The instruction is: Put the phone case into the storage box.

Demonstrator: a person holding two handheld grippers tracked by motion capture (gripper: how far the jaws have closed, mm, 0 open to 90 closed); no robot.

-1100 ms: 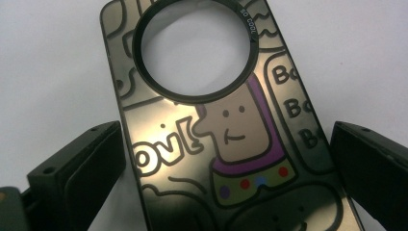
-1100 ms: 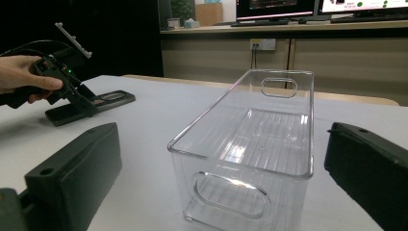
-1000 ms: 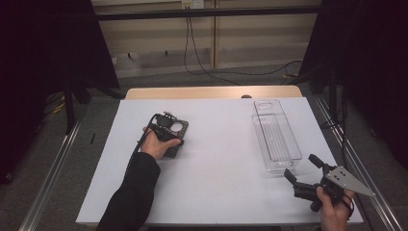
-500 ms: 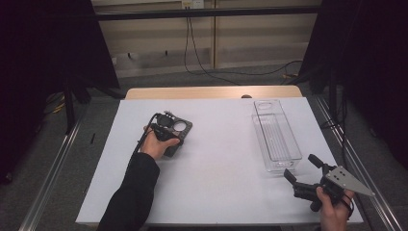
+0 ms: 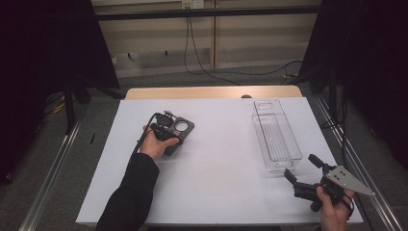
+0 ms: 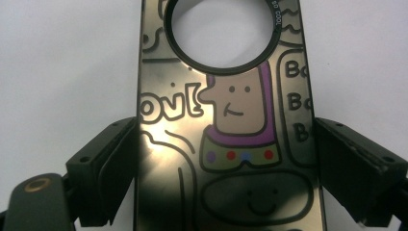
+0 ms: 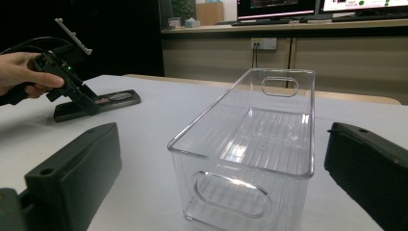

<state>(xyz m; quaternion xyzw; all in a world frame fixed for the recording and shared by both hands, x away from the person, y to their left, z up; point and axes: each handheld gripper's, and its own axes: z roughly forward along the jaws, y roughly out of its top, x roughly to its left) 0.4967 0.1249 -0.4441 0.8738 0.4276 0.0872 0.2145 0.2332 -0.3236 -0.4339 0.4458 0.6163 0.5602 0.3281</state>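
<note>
Two grippers work over a white desk [image 5: 216,183]; the left gripper [image 5: 166,131] sits over a dark flat plate [image 5: 179,132] that lies on the desk, and in the left gripper view its fingers [image 6: 110,168] stand either side of the plate [image 6: 226,144], one at each long edge; whether they are pressing those edges or only framing them cannot be told for sure, though they look right against them; the plate bears cartoon drawings and a round hole [image 6: 223,33] beyond the fingers; a hand [image 5: 156,144] in a dark sleeve holds this gripper; the right gripper [image 5: 308,175] is held low at the near right of the desk, its fingers [image 7: 77,178] spread wide and released, grasping nothing; just beyond and between them in the right gripper view stands a clear plastic bin [image 7: 250,144], empty, upright, with a handle slot in each end; the bin [image 5: 275,137] is well apart from the plate.
</note>
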